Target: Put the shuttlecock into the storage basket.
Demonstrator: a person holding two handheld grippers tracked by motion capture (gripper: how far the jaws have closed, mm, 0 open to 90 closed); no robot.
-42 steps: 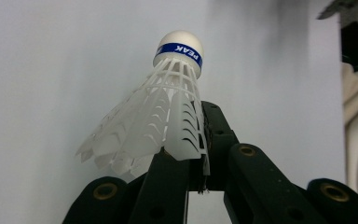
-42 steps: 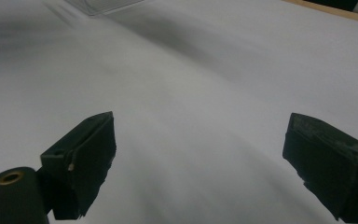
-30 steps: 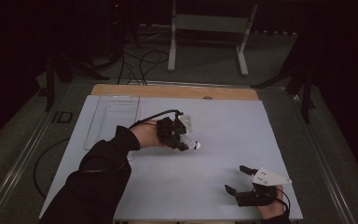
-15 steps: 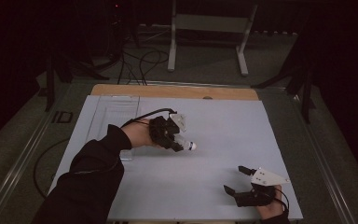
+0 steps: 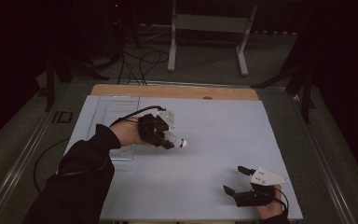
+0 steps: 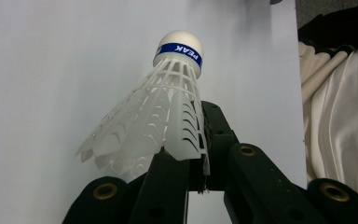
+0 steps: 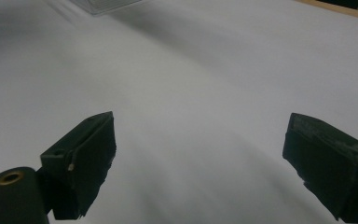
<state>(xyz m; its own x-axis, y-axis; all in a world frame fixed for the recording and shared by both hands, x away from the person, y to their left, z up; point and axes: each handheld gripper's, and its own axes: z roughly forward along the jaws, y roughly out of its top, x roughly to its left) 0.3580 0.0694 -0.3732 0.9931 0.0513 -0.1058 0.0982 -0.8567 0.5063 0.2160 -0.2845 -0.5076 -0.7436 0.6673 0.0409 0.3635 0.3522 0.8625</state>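
Observation:
A white plastic shuttlecock (image 6: 168, 107) with a blue band under its cork is clamped by its skirt in my left gripper (image 6: 200, 154). The cork points away from the jaws. In the high view the left gripper (image 5: 164, 135) hovers over the left middle of the white table sheet (image 5: 223, 135), and the shuttlecock (image 5: 179, 142) sticks out to the right. My right gripper (image 5: 233, 179) rests near the front right corner, jaws wide apart. In its own view the right gripper (image 7: 200, 158) has only bare sheet between its fingers.
A clear plastic tray (image 5: 116, 112) lies on the sheet's left side, partly under the left forearm. A wooden strip (image 5: 177, 91) borders the far edge. White cloth (image 6: 340, 116) lies past the sheet's edge in the left gripper view. A metal stand (image 5: 209, 28) is on the floor beyond.
My left hand has carried the shuttlecock a little to the left, toward the clear tray. The right gripper has stayed put.

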